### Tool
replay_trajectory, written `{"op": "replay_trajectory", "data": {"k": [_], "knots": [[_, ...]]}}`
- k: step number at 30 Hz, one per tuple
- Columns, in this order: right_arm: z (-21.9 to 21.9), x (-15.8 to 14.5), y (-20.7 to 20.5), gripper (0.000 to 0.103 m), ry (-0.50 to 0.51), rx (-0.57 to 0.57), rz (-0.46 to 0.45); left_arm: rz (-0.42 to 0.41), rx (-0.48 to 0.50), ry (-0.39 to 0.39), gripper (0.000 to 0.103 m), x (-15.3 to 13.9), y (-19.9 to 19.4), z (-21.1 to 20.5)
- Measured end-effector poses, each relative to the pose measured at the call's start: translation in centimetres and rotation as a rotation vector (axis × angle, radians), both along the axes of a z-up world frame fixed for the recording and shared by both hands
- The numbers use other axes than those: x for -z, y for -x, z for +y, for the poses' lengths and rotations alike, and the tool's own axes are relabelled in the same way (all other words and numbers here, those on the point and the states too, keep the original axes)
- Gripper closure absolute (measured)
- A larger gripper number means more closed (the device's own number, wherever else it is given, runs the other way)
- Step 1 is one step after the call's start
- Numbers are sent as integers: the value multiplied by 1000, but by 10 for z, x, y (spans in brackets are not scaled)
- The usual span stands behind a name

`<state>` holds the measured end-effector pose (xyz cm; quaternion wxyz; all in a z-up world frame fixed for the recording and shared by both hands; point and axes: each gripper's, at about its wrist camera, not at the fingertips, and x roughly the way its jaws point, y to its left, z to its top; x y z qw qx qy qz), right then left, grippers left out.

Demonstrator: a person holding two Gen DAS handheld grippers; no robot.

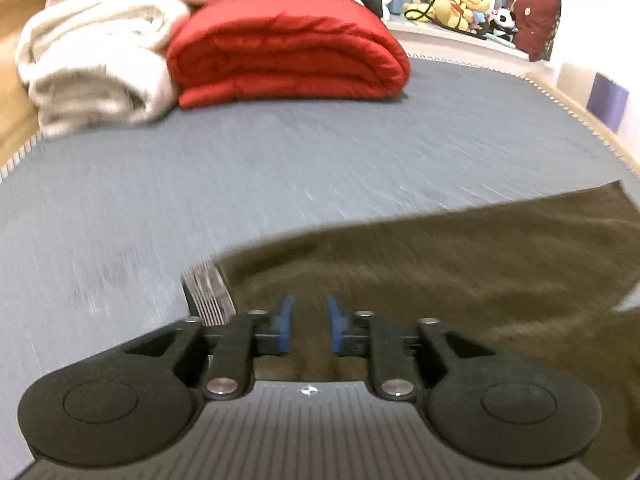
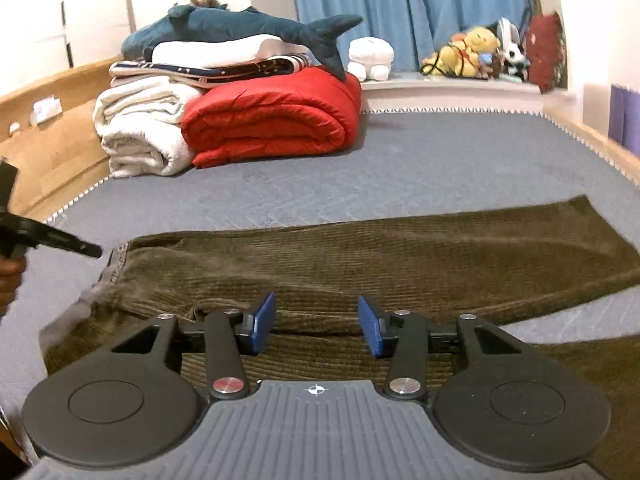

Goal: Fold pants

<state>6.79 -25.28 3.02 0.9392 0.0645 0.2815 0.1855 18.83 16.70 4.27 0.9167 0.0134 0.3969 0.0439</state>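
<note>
One pair of brown pants (image 2: 360, 264), two tongs, left (image 1: 310, 322) and right (image 2: 317, 326), both released above it

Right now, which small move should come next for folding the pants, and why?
Probably lower the left gripper onto the waistband of the brown pants and close it. Both grippers are open and hold nothing; the pants lie flat on the bed.

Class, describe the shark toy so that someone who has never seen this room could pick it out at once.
Start at the grey bed and look to its far left corner, where a red quilt sits beside rolled cream blankets. On top of that pile lies the shark. It is the only dark teal plush, its forked tail hanging over the quilt.
</note>
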Motion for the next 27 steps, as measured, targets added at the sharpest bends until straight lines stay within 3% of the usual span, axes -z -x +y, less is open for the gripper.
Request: {"op": "replay_trajectory", "data": {"k": [3,6,11,14,16,17,20,23,27], "knots": [[-7,3,-7,51,-38,0,42,-14,13,-49,51,14,-37,5],[-13,6,-13,48,-36,6,58,16,26,-73,44,37,-77,10],[-26,11,-18,45,-24,20,82,87,152,-187,20,74,-126,-3],[-36,12,-19,44,-22,32,94,129,208,-253,20,94,-145,-8],[-41,13,-18,43,-25,38,101,148,212,-232,20,102,-153,-4],[-43,13,-18,43,-25,42,104,153,210,-210,23,104,-157,-1],[-46,12,-16,43,-23,46,105,159,273,-106,76,102,-151,1],[-44,11,-14,43,-11,47,98,114,335,-203,94,96,-122,-12],[-42,10,-14,43,-8,61,93,-3,310,-151,96,55,-67,-7]]}}
